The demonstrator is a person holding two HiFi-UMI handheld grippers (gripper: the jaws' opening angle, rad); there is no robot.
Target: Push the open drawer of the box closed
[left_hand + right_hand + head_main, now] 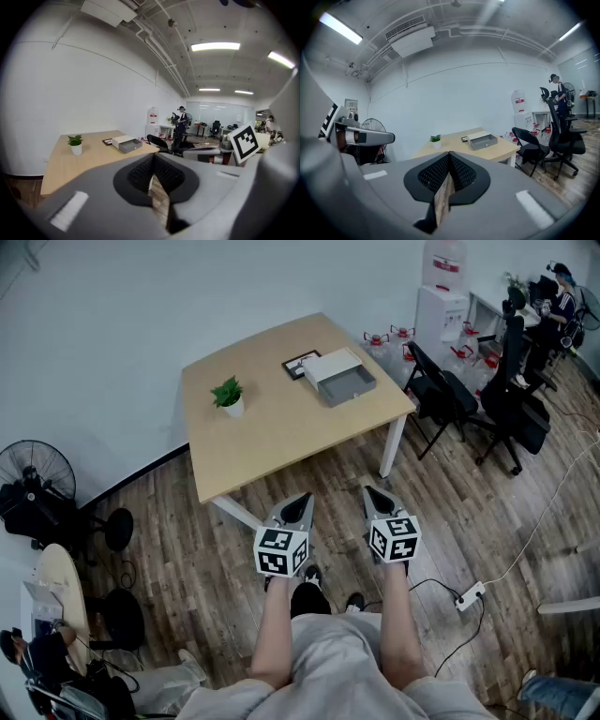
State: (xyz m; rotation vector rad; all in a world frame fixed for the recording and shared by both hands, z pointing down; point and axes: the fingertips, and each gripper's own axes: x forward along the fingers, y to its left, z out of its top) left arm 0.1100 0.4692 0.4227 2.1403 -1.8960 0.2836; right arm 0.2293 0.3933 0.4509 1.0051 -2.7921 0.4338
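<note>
A white box [330,366] lies at the far right of the wooden table [272,432], and its grey drawer [349,385] stands pulled out toward the table's right edge. The same box shows small in the left gripper view [125,143] and in the right gripper view [482,139]. Both grippers hang over the floor in front of the table, well short of the box. My left gripper [302,501] is shut with its jaws pressed tip to tip [152,157] on nothing. The right gripper [375,493] is likewise shut and empty [449,154].
A small potted plant [229,396] stands at the table's left, and a dark framed card [299,363] lies beside the box. Black chairs [441,395] stand right of the table. A fan [33,474] is at the left. A power strip [470,595] and cable lie on the floor.
</note>
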